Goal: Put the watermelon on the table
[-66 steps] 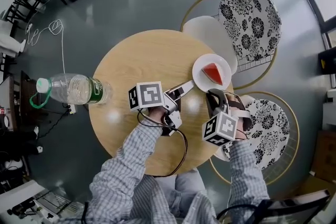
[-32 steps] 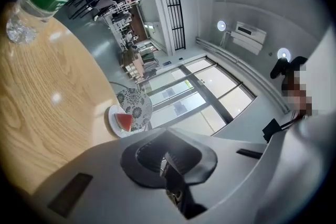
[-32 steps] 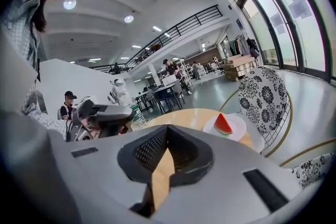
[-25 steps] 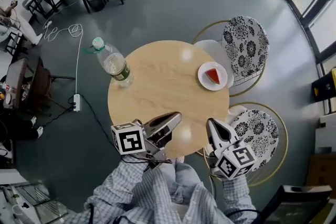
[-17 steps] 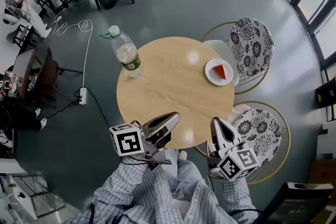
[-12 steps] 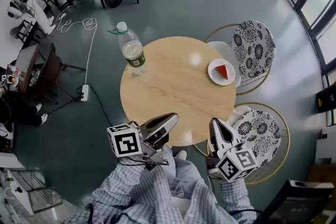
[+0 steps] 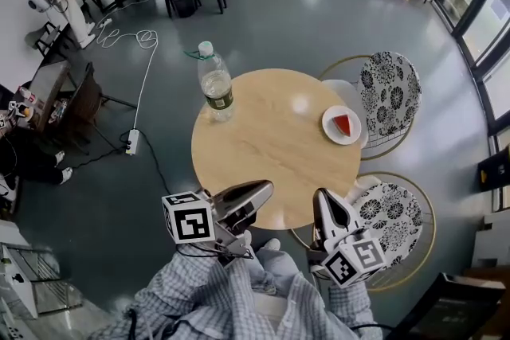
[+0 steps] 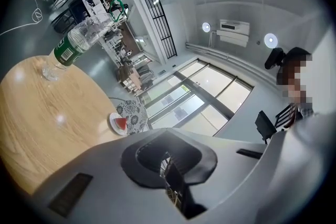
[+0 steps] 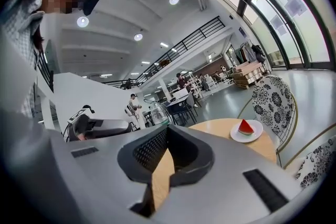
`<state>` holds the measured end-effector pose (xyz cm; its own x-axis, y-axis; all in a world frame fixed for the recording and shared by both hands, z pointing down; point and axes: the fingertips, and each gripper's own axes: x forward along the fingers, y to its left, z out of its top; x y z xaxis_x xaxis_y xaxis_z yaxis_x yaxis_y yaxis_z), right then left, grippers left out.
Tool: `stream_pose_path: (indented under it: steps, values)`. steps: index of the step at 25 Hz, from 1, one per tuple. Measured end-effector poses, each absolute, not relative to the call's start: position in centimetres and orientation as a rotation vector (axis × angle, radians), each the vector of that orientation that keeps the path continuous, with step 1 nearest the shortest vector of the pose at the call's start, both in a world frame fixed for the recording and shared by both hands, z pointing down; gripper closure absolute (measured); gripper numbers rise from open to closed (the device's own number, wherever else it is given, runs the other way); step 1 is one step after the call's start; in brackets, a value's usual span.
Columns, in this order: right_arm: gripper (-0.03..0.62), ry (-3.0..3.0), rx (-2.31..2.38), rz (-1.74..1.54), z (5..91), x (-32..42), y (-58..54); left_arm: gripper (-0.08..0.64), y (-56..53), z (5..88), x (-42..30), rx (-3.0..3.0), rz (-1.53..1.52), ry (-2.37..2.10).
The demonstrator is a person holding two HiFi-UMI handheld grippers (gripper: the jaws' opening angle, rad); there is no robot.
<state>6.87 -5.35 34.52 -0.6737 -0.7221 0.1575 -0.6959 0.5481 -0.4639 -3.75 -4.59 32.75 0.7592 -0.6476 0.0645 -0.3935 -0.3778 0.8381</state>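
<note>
The watermelon sits on a white plate at the table's right edge, well apart from the left gripper and right gripper. Both hover by the near rim, jaws together, empty.

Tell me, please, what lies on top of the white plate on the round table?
A red watermelon slice lies on the white plate, at the edge of the round table. The plate under the slice is covered.

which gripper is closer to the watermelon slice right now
Right. The right gripper hangs just off the table, below the watermelon; the left gripper is farther, to its lower left.
</note>
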Motion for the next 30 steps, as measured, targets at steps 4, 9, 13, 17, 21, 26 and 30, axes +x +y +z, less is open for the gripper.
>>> stream_pose_path:
  steps: [4,9,13,17,21,26,30]
  values:
    - [0.584,2.703,-1.229,-0.759,33.2,6.0,-5.9,0.553,-5.0,32.0,-4.3,2.016,-0.367,-0.771]
    - [0.584,2.692,-1.221,-0.739,32.4,5.5,-6.4,0.552,-5.5,31.8,-4.7,2.017,-0.387,-0.759]
    - [0.584,2.679,-1.233,-0.742,32.3,5.4,-6.7,0.553,-5.7,31.8,-4.9,2.017,-0.394,-0.742]
    - [0.584,2.677,-1.238,-0.741,32.2,5.0,-7.0,0.553,-5.7,32.0,-5.2,2.012,-0.391,-0.730]
    - [0.584,2.681,-1.237,-0.741,32.1,4.6,-7.3,0.552,-5.8,32.0,-5.4,2.007,-0.388,-0.718]
    - [0.584,2.697,-1.236,-0.751,32.5,3.8,-7.4,0.554,-6.0,32.2,-5.8,2.003,-0.386,-0.709]
    - [0.584,2.711,-1.231,-0.764,33.0,3.0,-7.3,0.552,-6.0,32.4,-6.2,2.004,-0.388,-0.702]
